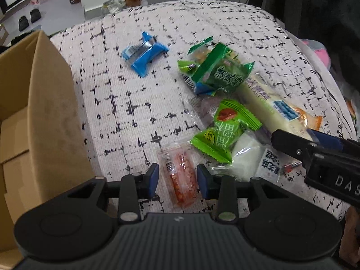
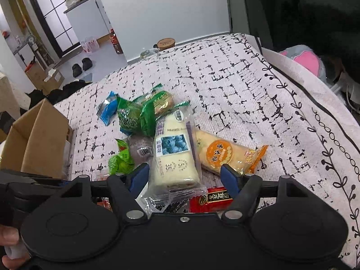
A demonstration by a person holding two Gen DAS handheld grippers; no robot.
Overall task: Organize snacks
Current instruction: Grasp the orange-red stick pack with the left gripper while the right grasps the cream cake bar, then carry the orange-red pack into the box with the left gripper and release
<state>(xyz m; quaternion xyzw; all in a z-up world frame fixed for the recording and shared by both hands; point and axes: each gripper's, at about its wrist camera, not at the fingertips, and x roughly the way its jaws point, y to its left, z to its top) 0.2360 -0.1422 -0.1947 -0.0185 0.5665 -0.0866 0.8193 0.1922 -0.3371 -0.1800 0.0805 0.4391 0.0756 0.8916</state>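
- Left wrist view: the left tool (image 1: 177, 181) stood with its blue pads apart, straddling a clear packet of orange-red snack (image 1: 181, 177) on the black-flecked white cloth (image 1: 126, 94); an open brown cardboard box (image 1: 42, 112) sat to its left.
- Right wrist view: the right tool (image 2: 185, 176) stood apart around a long cream bread packet (image 2: 174, 155), not pressing it.

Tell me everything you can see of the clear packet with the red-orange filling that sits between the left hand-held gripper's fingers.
The clear packet is a small, glossy plastic wrapper showing red-orange speckled contents and a white barcode label near its far end. It lies flat on the patterned cloth, lengthwise between the fingers of the left hand-held gripper, with a gap showing on each side, so not yet pinched. Its far right corner meets a light green snack packet.
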